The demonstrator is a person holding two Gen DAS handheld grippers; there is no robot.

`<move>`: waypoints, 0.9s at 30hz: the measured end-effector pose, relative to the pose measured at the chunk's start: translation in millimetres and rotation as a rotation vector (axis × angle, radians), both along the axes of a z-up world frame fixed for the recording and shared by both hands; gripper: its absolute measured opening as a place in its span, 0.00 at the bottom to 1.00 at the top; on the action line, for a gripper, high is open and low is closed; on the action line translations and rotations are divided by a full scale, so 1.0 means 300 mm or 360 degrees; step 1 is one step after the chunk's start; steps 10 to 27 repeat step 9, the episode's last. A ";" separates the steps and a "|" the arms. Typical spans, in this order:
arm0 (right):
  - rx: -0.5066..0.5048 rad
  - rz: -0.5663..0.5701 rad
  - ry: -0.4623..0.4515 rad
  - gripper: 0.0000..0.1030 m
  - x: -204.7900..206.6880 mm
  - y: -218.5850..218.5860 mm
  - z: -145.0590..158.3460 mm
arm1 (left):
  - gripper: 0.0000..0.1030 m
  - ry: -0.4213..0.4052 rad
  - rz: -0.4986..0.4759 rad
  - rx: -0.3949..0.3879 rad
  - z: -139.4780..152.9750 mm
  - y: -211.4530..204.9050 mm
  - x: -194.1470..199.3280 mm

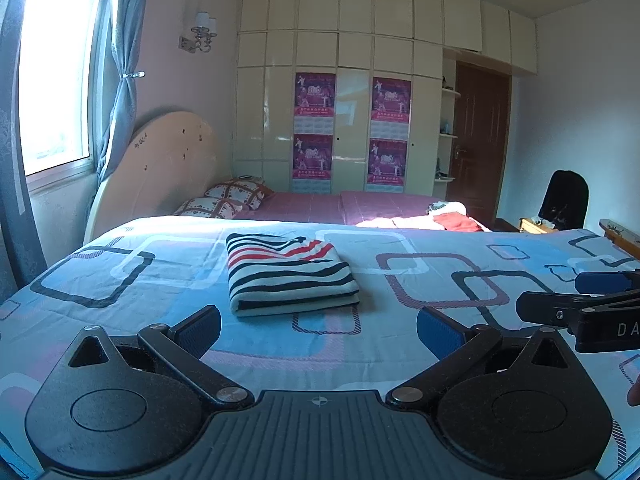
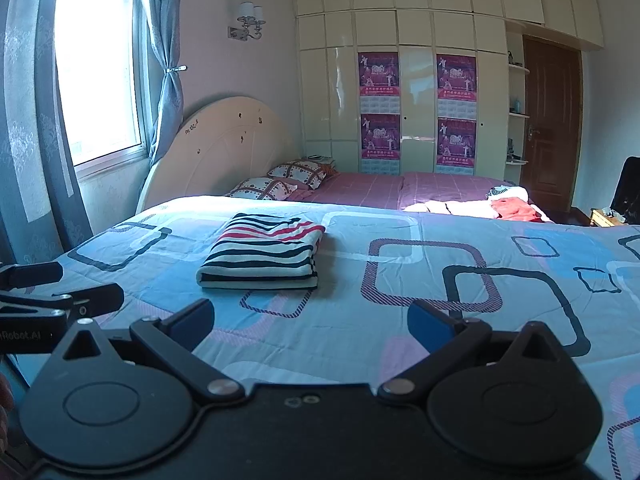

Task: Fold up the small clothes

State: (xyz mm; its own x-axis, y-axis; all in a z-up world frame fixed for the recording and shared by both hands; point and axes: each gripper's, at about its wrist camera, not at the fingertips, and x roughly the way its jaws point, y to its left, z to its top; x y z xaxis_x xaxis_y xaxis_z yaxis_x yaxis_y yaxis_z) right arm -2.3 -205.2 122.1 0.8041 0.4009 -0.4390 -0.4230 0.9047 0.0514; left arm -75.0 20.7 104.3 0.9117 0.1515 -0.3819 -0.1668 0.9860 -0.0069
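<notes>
A folded striped garment [image 1: 290, 274], white with black and red stripes, lies flat on the blue patterned bedspread [image 1: 420, 292]; it also shows in the right wrist view [image 2: 262, 252]. My left gripper [image 1: 318, 330] is open and empty, held above the bedspread just short of the garment. My right gripper [image 2: 310, 326] is open and empty, a little to the right of the garment and nearer than it. The right gripper shows at the right edge of the left wrist view [image 1: 588, 300], and the left gripper at the left edge of the right wrist view [image 2: 48, 296].
A pile of white and red clothes [image 1: 448, 218] lies on the pink bed [image 1: 360, 206] behind, with two pillows [image 1: 228, 198] by the headboard. A wardrobe with posters [image 1: 352, 132], a door [image 1: 478, 140], a chair [image 1: 564, 200] and a curtained window [image 1: 56, 76] surround the beds.
</notes>
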 end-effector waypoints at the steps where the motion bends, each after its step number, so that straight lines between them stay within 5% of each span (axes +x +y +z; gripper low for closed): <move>1: -0.0003 0.0000 0.0000 1.00 -0.001 0.002 0.000 | 1.00 -0.0002 -0.0005 0.0005 0.000 -0.001 -0.002; 27: -0.0007 0.0014 -0.0019 1.00 -0.001 0.007 0.008 | 1.00 -0.0072 -0.0023 0.0032 0.022 -0.020 -0.019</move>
